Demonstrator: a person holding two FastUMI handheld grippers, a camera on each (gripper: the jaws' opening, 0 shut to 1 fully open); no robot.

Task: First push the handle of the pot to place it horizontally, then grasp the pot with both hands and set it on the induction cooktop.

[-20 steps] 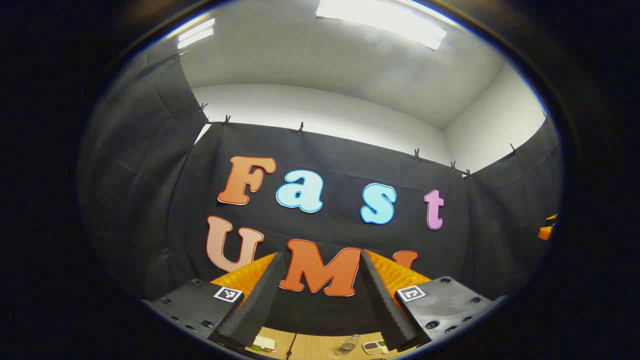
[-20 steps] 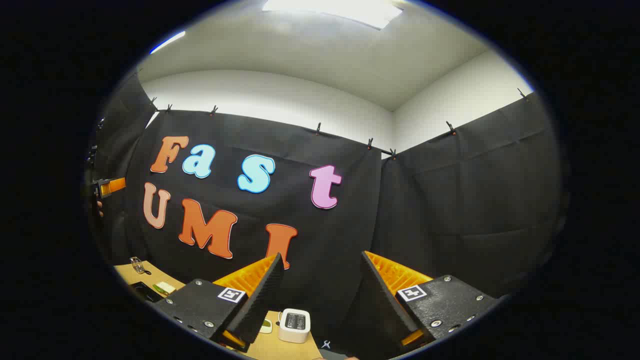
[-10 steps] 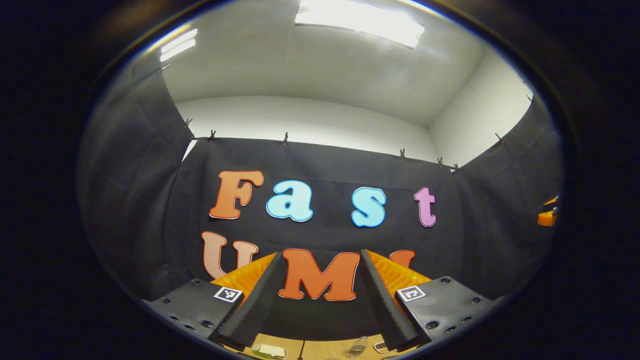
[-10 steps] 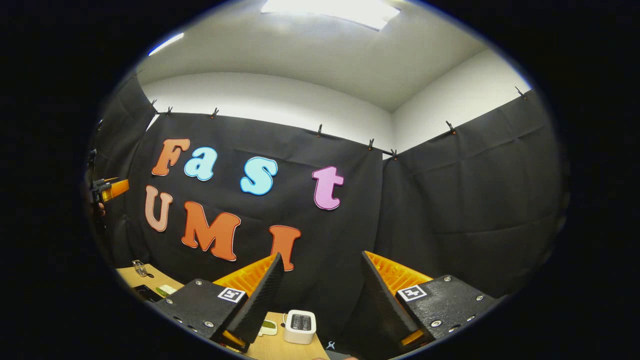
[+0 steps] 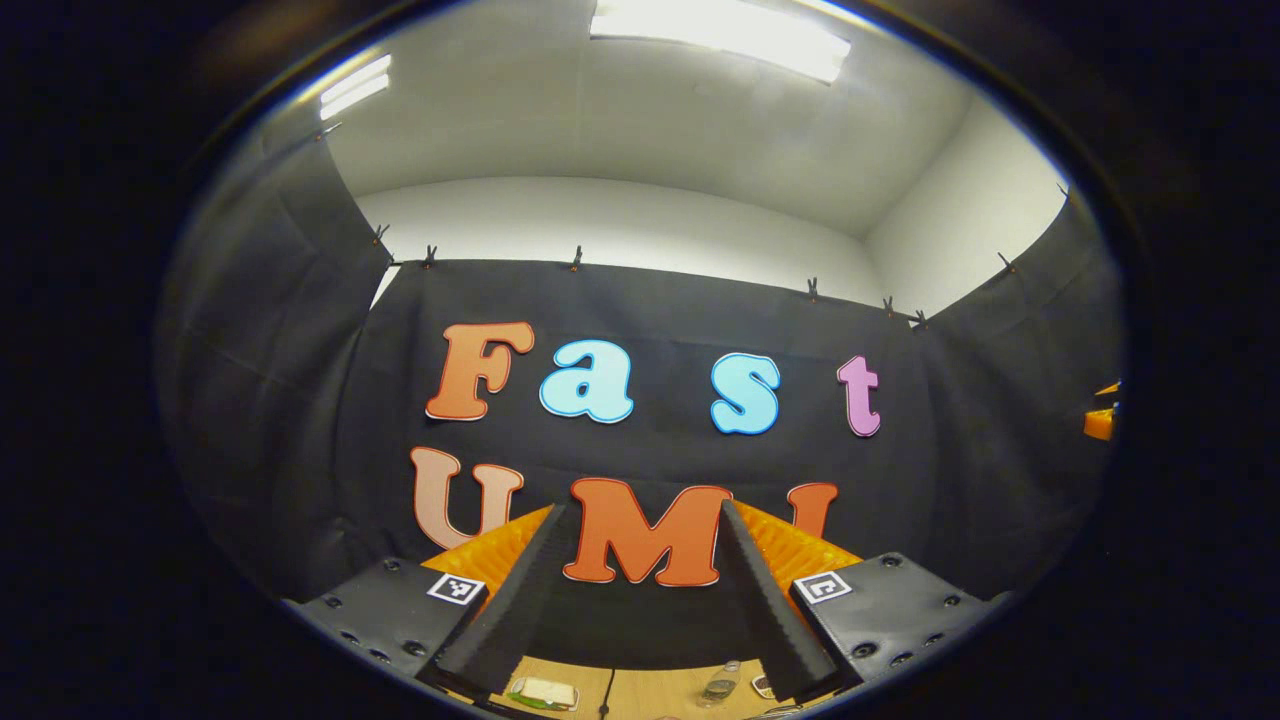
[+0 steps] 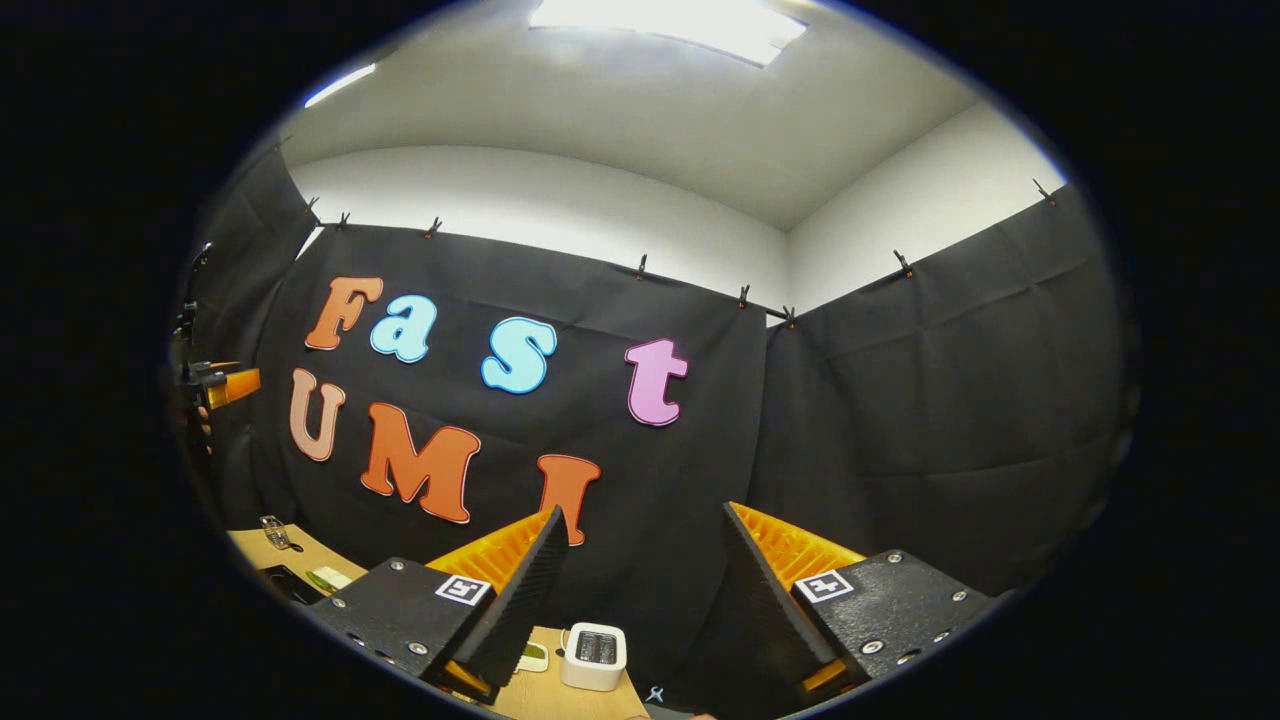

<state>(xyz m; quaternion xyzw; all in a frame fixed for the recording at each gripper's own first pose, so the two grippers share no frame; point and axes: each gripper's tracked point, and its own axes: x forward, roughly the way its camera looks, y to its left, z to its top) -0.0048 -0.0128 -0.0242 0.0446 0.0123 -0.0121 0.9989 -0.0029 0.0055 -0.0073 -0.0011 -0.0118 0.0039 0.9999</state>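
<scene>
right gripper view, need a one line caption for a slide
Right gripper held open and raised toward the booth wall, a small white appliance on the wooden table below.

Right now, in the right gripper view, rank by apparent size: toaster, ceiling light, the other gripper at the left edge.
1. Ceiling light, largest.
2. Toaster.
3. Other gripper, smallest, though partly cut off at the edge, so its rank against the toaster is unsure.
</scene>
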